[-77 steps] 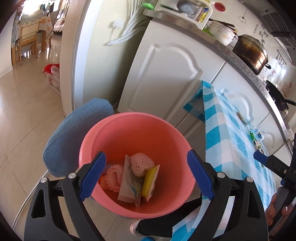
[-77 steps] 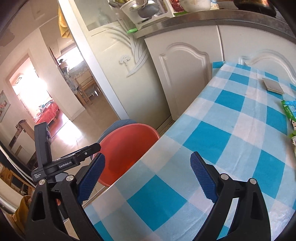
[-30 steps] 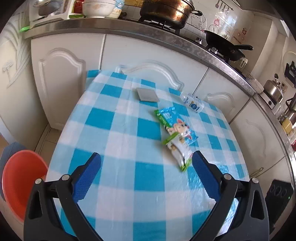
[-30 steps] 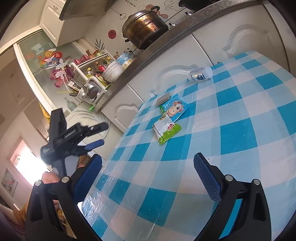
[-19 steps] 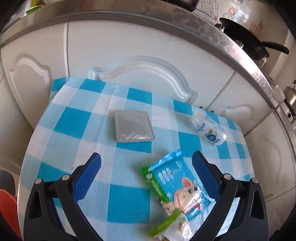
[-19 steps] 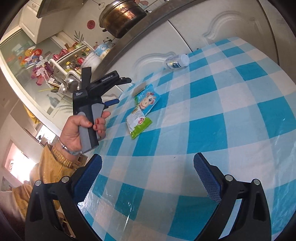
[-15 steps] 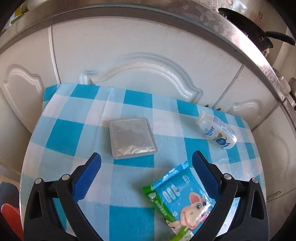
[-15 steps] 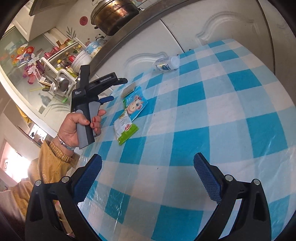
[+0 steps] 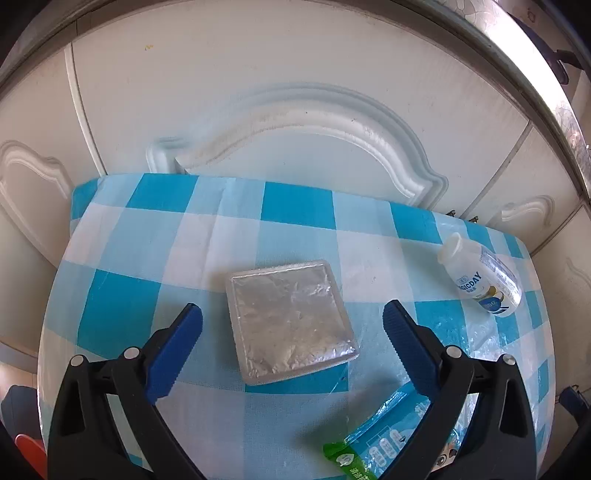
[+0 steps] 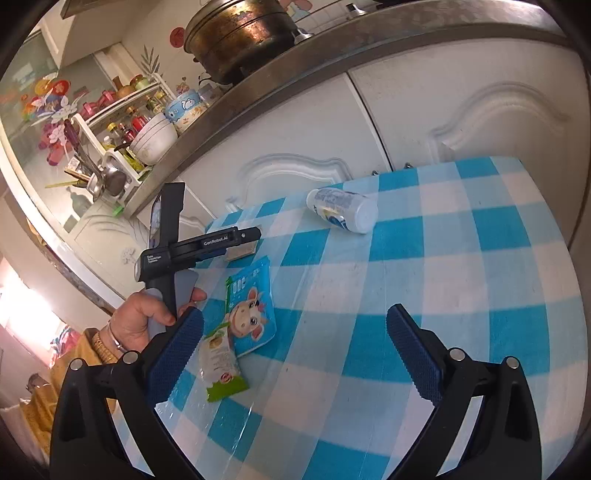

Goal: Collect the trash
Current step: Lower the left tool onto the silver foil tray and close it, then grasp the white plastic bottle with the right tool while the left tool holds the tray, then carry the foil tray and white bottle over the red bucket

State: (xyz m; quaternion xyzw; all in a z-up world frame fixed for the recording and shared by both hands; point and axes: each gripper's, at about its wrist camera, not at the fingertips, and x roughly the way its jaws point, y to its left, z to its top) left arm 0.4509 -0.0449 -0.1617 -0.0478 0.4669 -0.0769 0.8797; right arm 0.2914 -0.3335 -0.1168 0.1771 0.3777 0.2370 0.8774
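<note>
Fingers point(image 9: 173, 350) of my left gripper point(image 9: 291, 341) were spread apart, straddling the foil tray point(image 9: 290, 319) to grab it; right gripper point(image 10: 295, 356) idled agape beyond the snack wrappers point(image 10: 249, 314).

– What's the room?
– A kitchen. White cabinets point(image 9: 295, 110) with raised arched panels run behind a table point(image 10: 461, 295) under a blue-and-white check cloth, its far edge close to the doors.

– And above them?
– A steel-edged counter point(image 10: 295, 74). On it stand a big tarnished pot point(image 10: 240, 33), bowls point(image 10: 155, 138) and a rack point(image 10: 122, 162) of utensils and bottles.

– Walls?
– Pale, with leaf and cartoon stickers point(image 10: 151, 62). A glass panel point(image 10: 40, 96) at left carries bright flower decals.

– Light?
– Daylight, strong. A glare burns at the left edge of the right view, and the counter's edge shines in the left view.
</note>
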